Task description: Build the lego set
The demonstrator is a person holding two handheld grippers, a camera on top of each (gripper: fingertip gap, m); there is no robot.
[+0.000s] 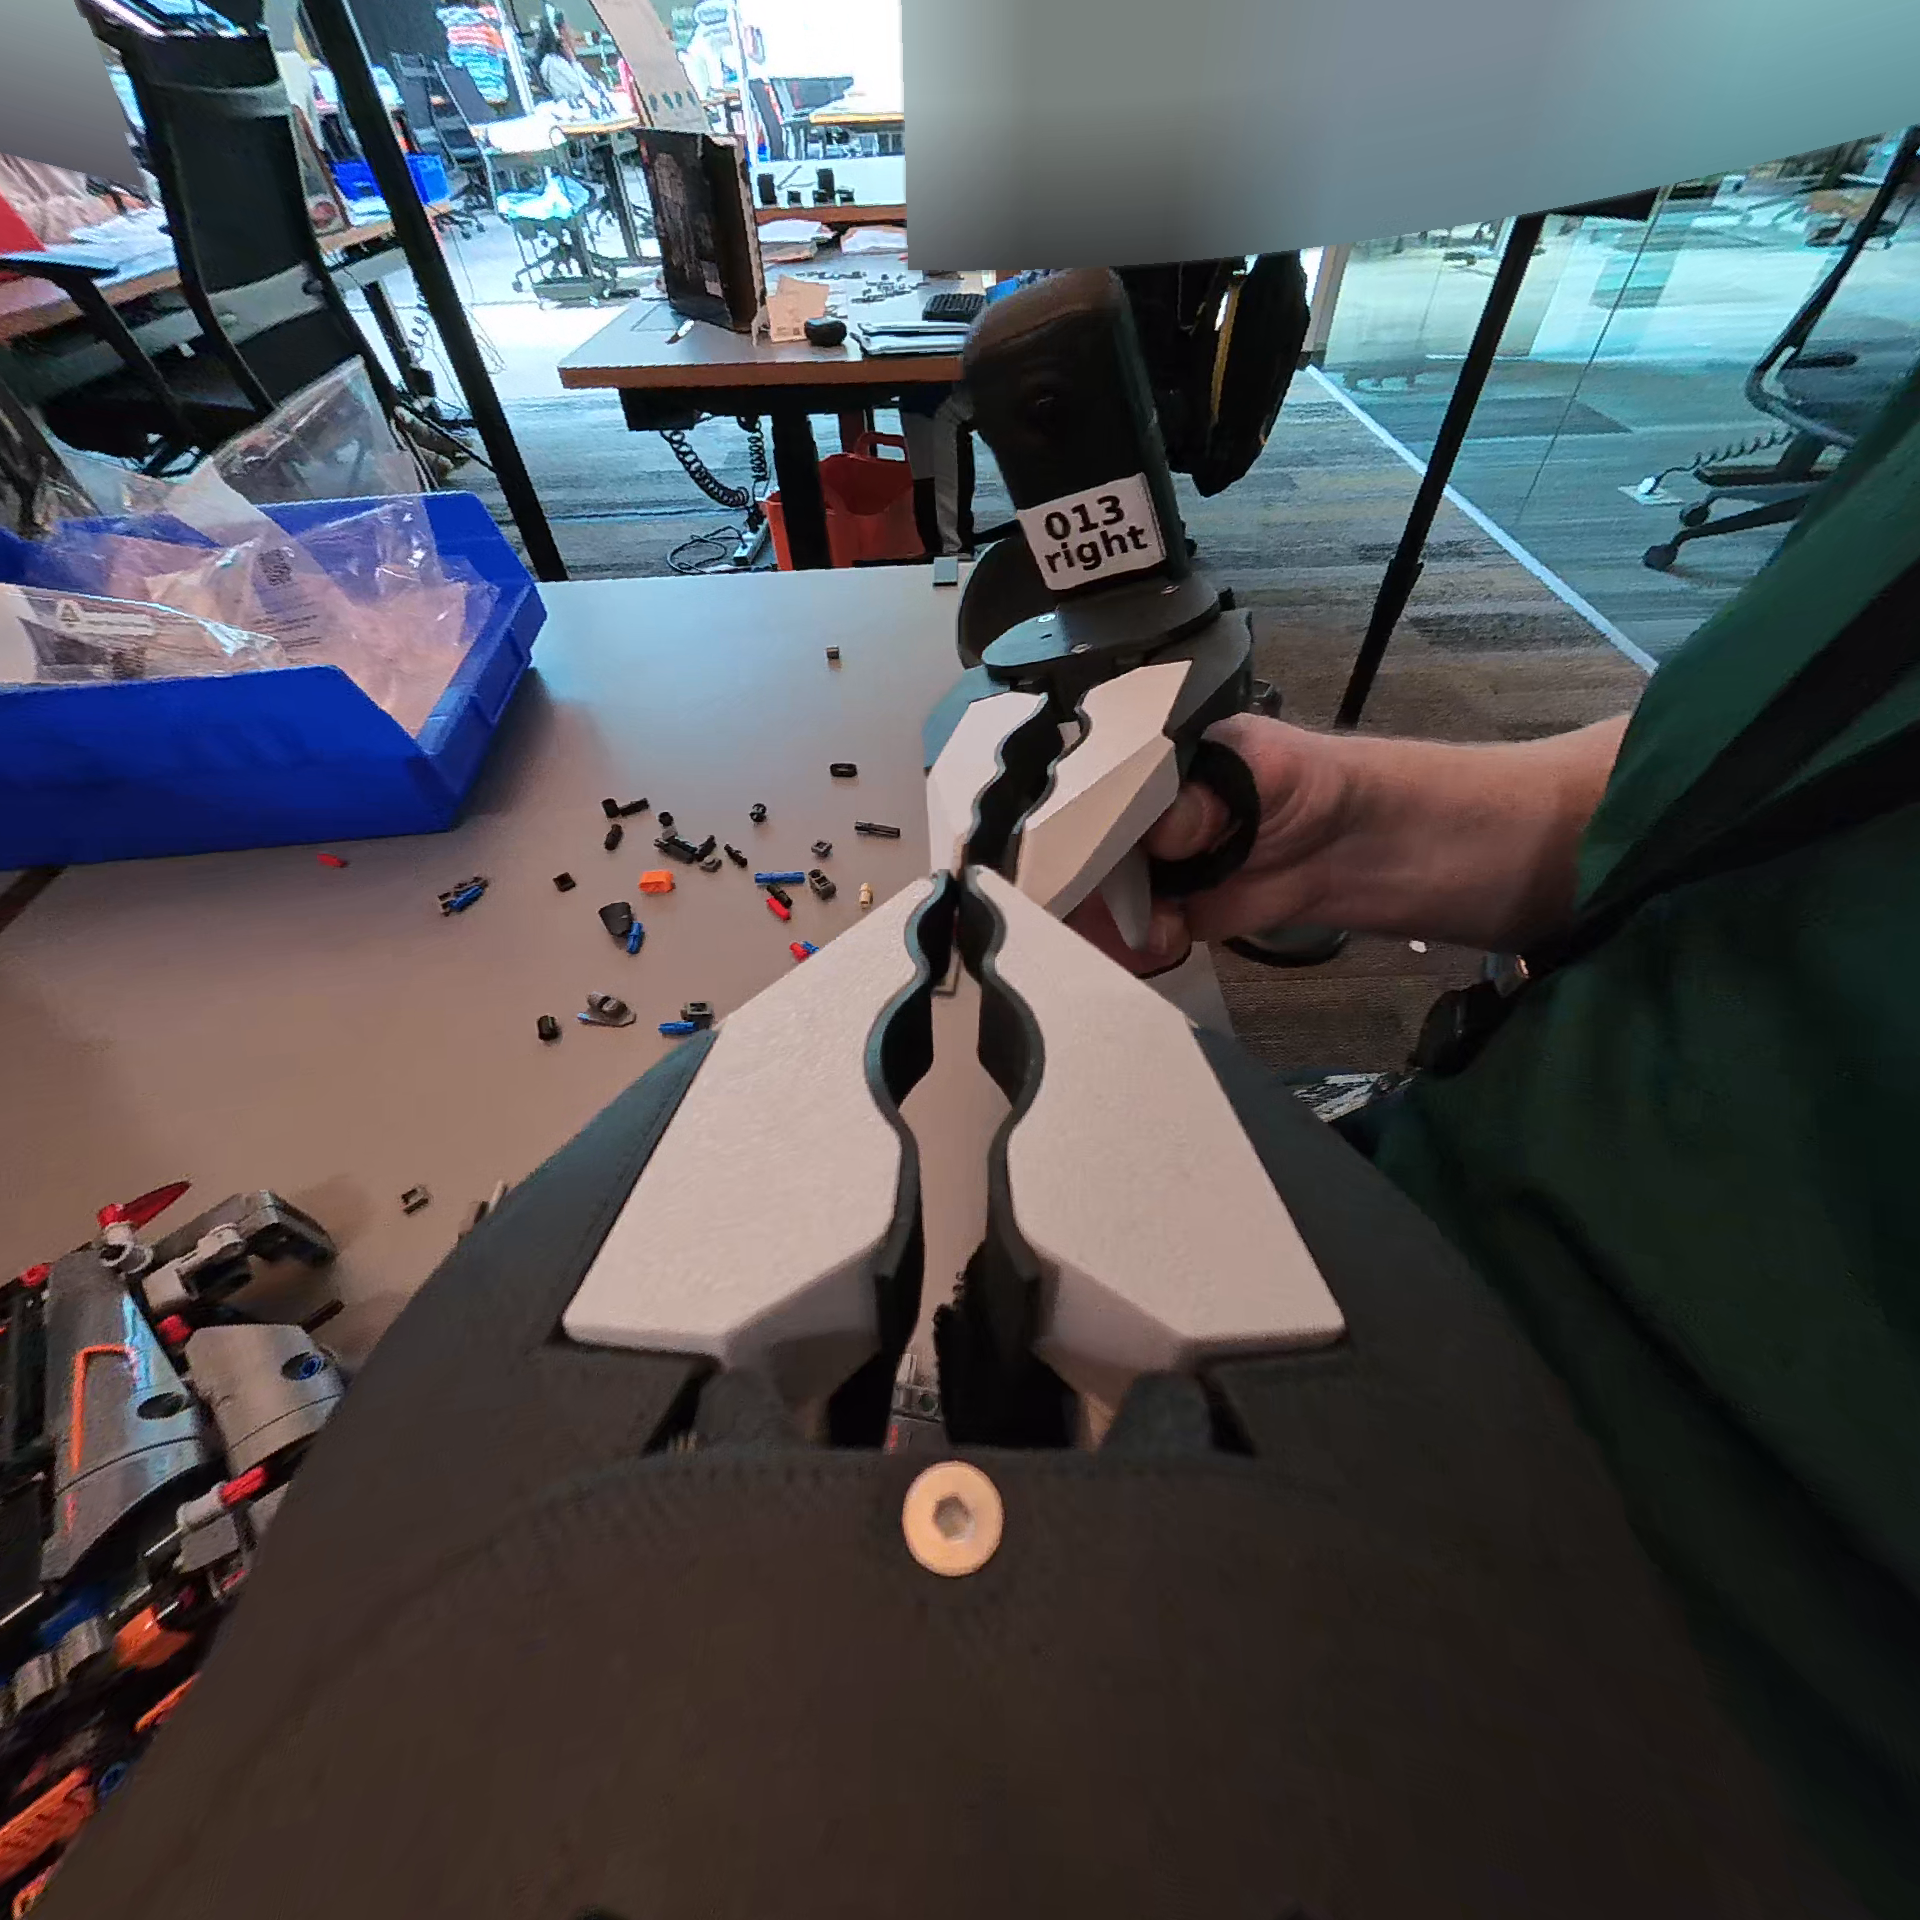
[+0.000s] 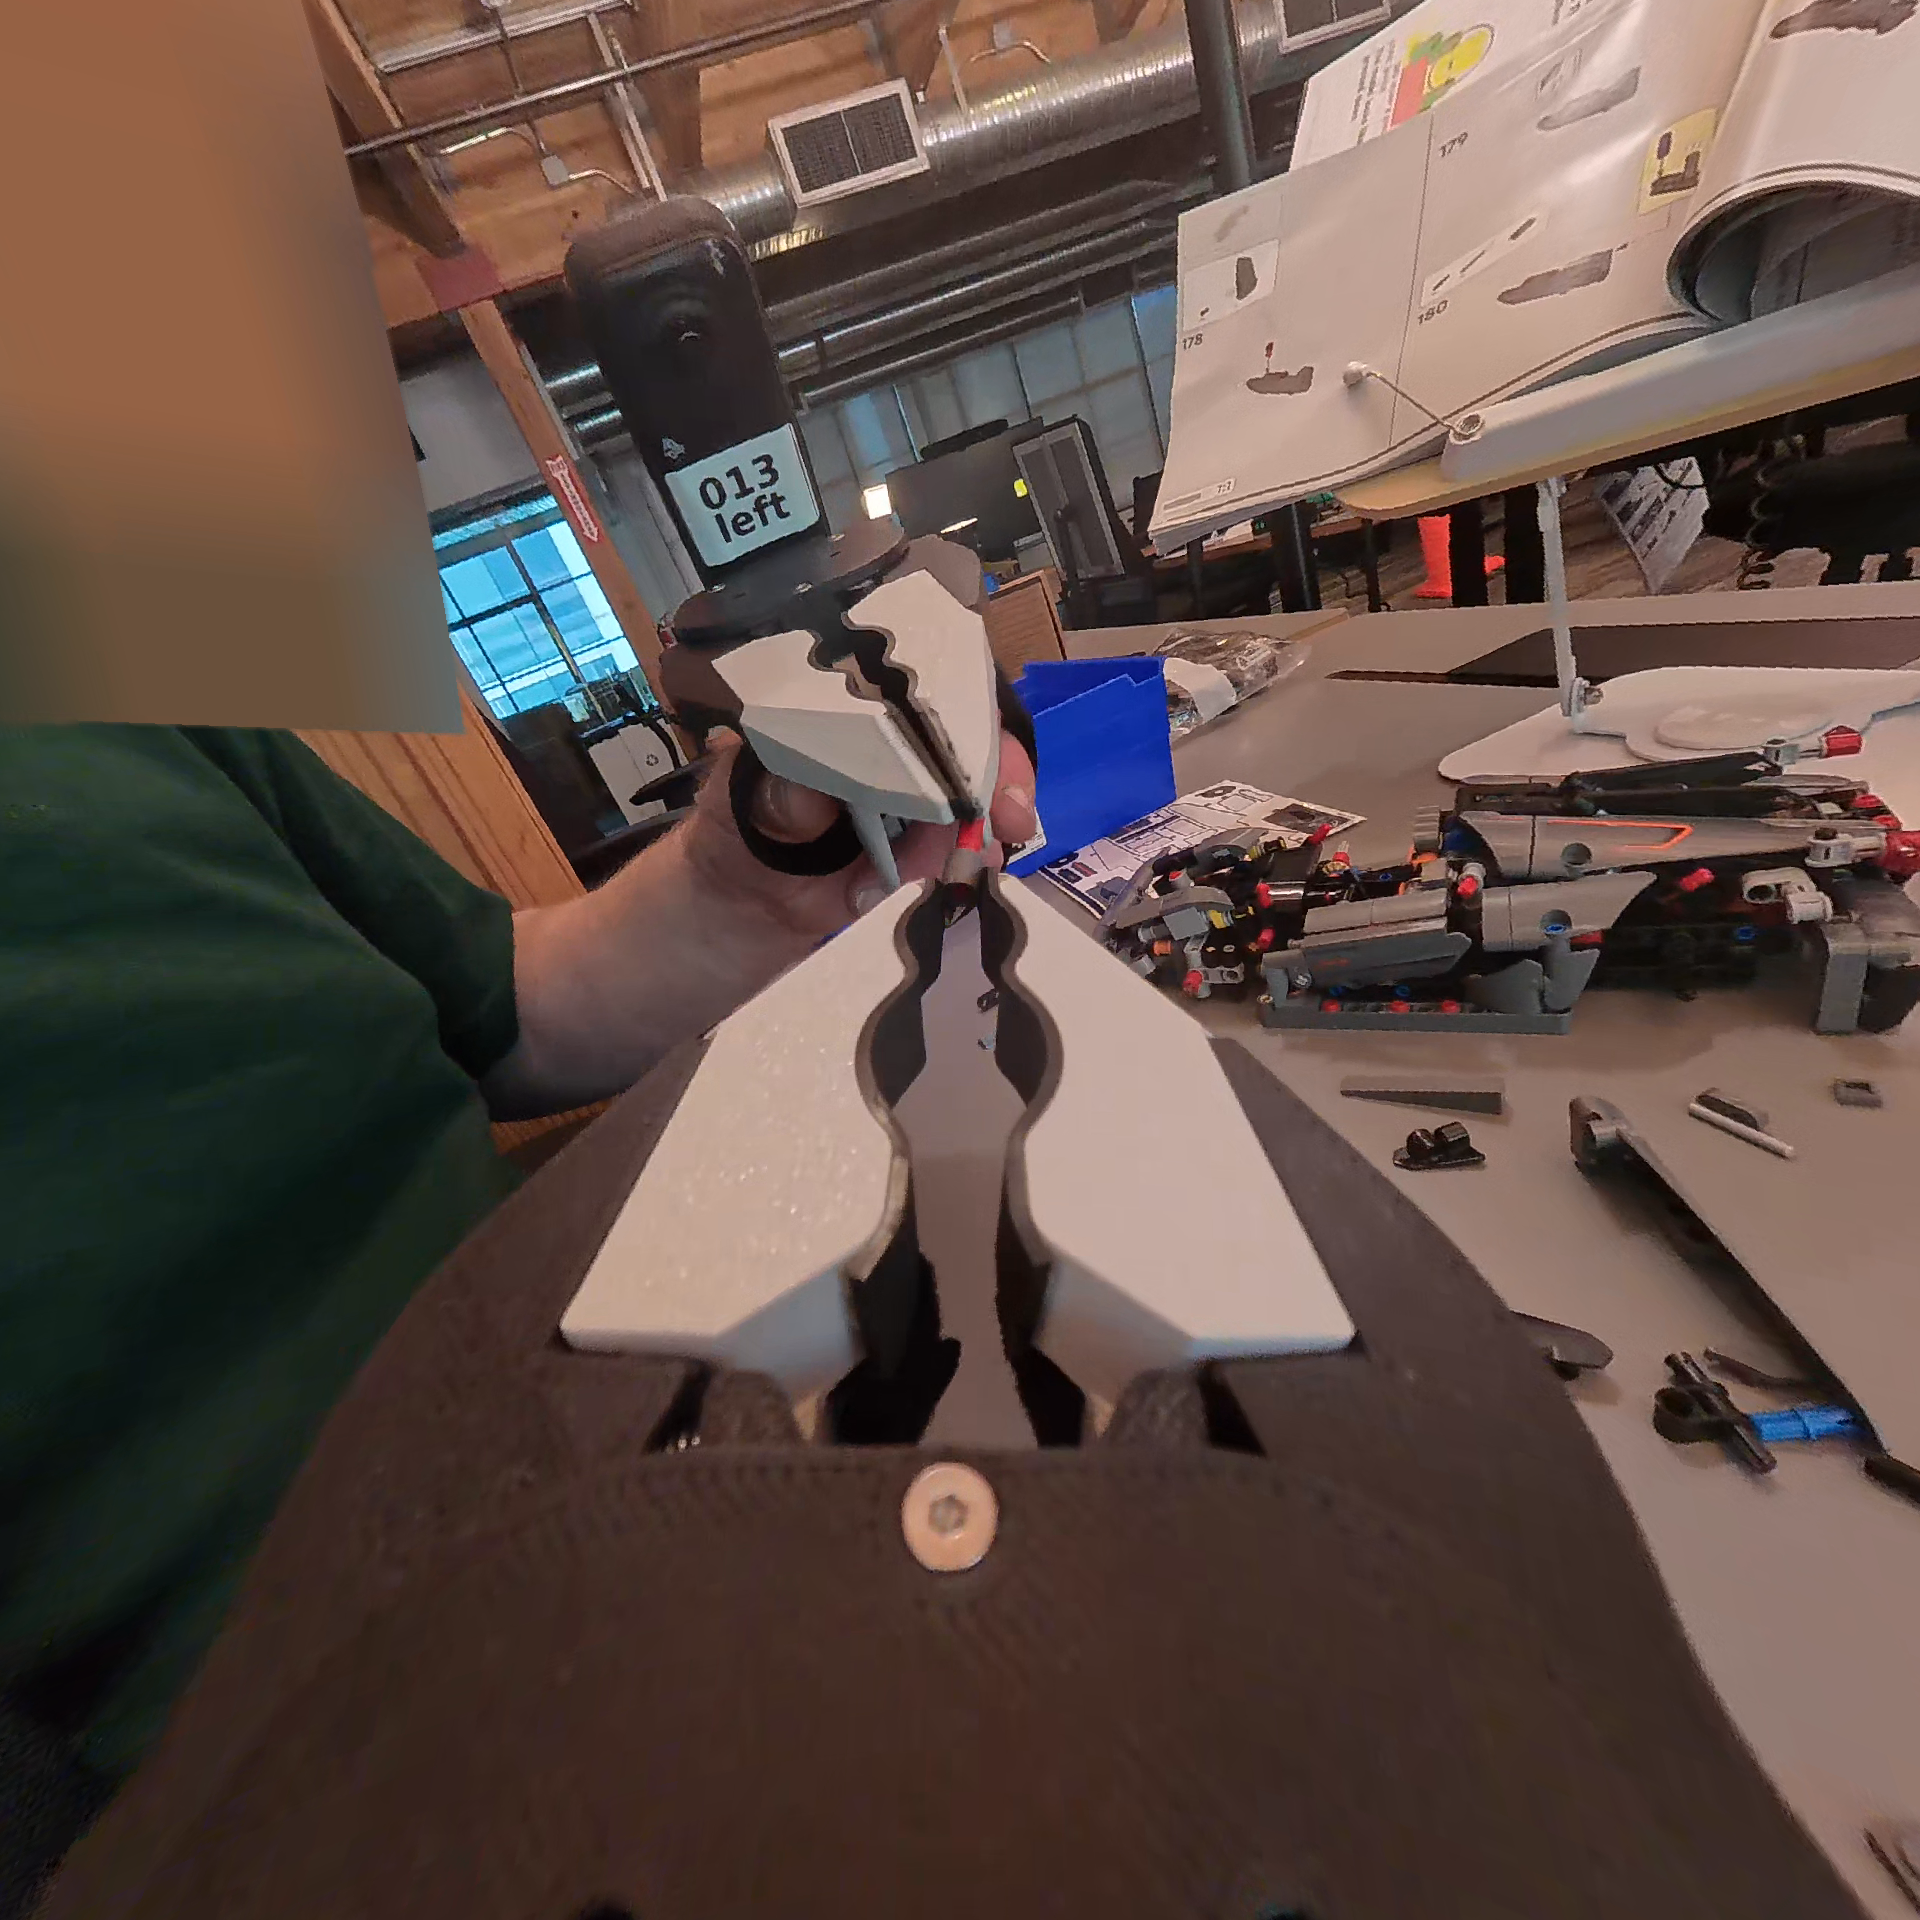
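My left gripper (image 1: 958, 885) is shut, and the right wrist view shows it (image 2: 968, 812) pinching a small red and grey lego pin (image 2: 964, 847). My right gripper (image 2: 961, 891) is closed tip to tip against it, around the pin's lower end and a small dark part there; it also shows in the left wrist view (image 1: 963, 860). Both are held in the air above the table's near edge. The partly built grey, black and orange lego model (image 2: 1558, 904) lies on the grey table (image 2: 1351, 1195) to the right, and shows low left in the left wrist view (image 1: 135, 1455).
Loose small pieces (image 1: 675, 883) are scattered mid-table, and more (image 2: 1444, 1143) lie near a blue pin (image 2: 1808, 1423). A blue bin (image 1: 260, 748) holds plastic bags. An open instruction book (image 2: 1455, 260) rests on a raised stand, with a sticker sheet (image 2: 1195, 831) below it. Less than 4 cm separates the two grippers' tips.
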